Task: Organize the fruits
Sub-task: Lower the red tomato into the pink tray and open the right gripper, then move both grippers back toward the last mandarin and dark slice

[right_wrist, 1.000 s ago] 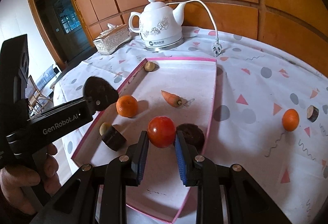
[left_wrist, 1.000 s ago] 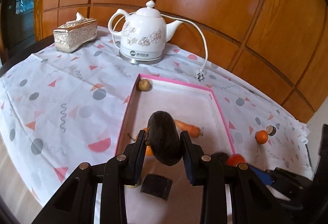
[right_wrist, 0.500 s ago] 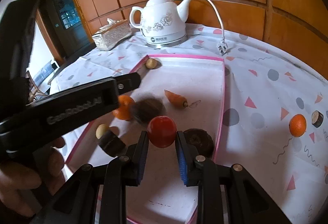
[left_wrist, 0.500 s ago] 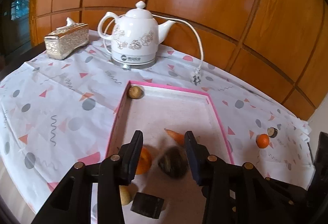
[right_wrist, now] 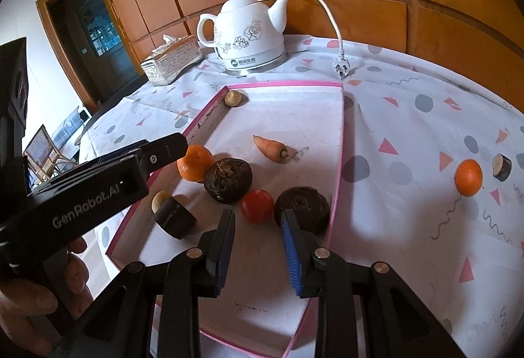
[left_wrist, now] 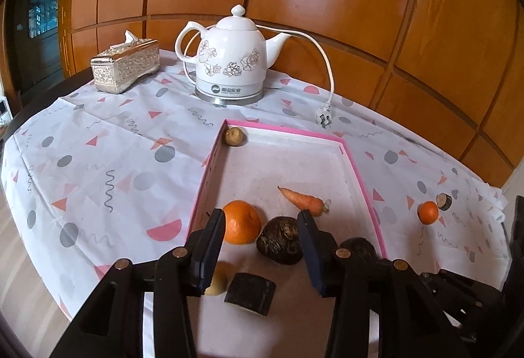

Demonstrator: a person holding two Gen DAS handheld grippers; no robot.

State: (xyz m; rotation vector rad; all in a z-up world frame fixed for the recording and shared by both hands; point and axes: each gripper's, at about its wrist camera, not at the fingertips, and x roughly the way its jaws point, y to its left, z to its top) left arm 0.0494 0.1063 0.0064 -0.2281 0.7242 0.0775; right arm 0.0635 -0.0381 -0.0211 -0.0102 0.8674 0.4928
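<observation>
A: Left gripper [left_wrist: 262, 246]: a second ago its jaws clamped the dark round fruit in the air. Now the dark round fruit [left_wrist: 280, 240] lies on the floor of the pink-rimmed tray [left_wrist: 363, 181], released, with the jaws opening and clear of it on both sides.

B: Neighbours?

A: Orange [left_wrist: 241, 221] touching it at 9 o'clock, carrot [left_wrist: 303, 200] at 1 o'clock, apart. A dark cut block [left_wrist: 250, 292] lies at 6 o'clock, with a pale piece [left_wrist: 216, 284] beside it.

B: Right gripper [right_wrist: 257, 236]?

A: It was clenched on the red tomato both earlier frames. Now the red tomato [right_wrist: 257, 205] sits on the tray floor beyond the tips; jaws stand apart, nothing gripped. A second dark fruit [right_wrist: 301, 209] lies at its 3 o'clock, near the tray rim.

B: Unchanged?

A: Small brown ball [left_wrist: 233, 136] in the tray's far corner. On the worktop cloth [left_wrist: 98, 161], outside the tray at 3 o'clock, a second orange [left_wrist: 428, 212] just beside a cut stub [left_wrist: 444, 201].
</observation>
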